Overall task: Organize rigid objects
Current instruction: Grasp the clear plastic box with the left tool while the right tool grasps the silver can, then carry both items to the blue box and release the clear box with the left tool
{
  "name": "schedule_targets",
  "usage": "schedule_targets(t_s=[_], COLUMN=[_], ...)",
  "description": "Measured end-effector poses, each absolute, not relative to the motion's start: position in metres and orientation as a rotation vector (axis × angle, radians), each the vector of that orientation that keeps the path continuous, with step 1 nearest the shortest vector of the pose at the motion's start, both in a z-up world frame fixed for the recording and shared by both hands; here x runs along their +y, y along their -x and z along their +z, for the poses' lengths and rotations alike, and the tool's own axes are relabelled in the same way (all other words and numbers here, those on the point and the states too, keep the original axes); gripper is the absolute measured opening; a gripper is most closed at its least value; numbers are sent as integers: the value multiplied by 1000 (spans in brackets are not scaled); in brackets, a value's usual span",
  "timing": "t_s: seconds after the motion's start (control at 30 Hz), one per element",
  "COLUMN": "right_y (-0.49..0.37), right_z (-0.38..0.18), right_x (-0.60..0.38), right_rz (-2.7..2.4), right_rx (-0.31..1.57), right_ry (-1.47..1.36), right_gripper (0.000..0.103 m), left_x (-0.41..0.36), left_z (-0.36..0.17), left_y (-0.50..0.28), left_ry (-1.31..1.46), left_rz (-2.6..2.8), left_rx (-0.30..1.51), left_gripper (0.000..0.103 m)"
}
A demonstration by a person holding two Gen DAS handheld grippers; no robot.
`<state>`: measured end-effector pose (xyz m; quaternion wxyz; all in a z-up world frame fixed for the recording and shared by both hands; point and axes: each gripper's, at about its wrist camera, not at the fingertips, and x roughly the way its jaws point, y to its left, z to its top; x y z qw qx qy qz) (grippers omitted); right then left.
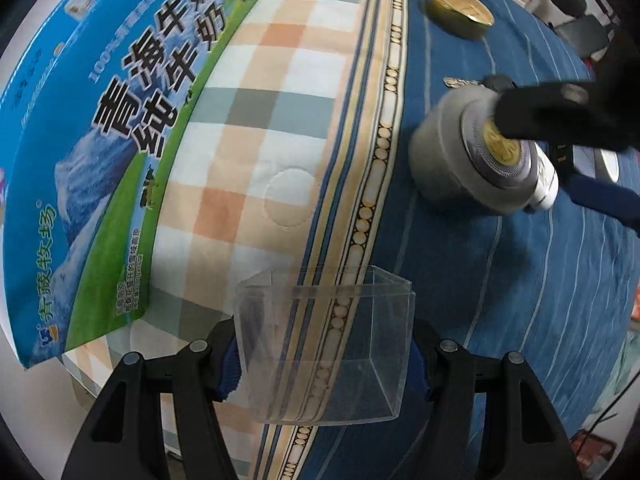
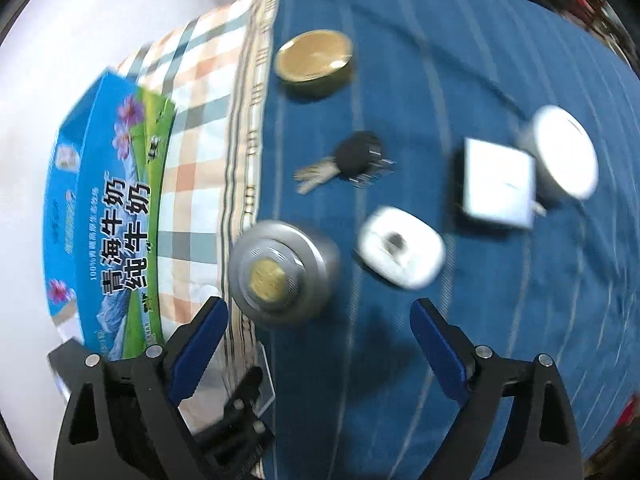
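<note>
My left gripper (image 1: 324, 356) is shut on a clear plastic box (image 1: 326, 344) and holds it above the cloth-covered table. My right gripper (image 2: 320, 312) is open and empty, above a grey round tin with a gold centre (image 2: 280, 272). That grey tin (image 1: 472, 152) also shows in the left wrist view, with the right gripper (image 1: 560, 116) over it. A gold tin (image 2: 316, 60), a black key fob with keys (image 2: 348, 160), a white oval case (image 2: 400, 252), a white square box (image 2: 500, 180) and a white round container (image 2: 564, 152) lie on the blue cloth.
A blue milk carton (image 1: 100, 140) lies on the checked cloth (image 1: 260, 120) at the left; it also shows in the right wrist view (image 2: 108, 220). The blue striped cloth (image 2: 440, 340) covers the right part of the table.
</note>
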<state>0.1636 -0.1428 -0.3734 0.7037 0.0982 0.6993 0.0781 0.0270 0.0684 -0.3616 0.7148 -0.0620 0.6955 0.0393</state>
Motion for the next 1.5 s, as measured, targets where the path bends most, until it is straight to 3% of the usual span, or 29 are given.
schedule_targets(t_s=[0.2,0.4,0.8,1.03,1.5], right_y=[-182,-186,-149,-94,-99], right_z=[-398,-425,-412,-408,-395], right_x=[-122,-114,-176,-221,-222], right_rz=[220,197,140,89,37], right_rx=[1630,1678,1660,1680,1584], right_ry=[-176,-155,-122,-59,-50], right_gripper=[90,80,78,78,76], left_x=[98,125,130,96,21], left_z=[-358,-352,-347,-337,-331], left_y=[-14,-12,-43,-53,-72], left_ry=[151,144,64,-47,-134], left_rz=[113,120,103,55,-11], left_rx=[1535,1547,1558,1551,1529], left_gripper=[62,62,62,62,62])
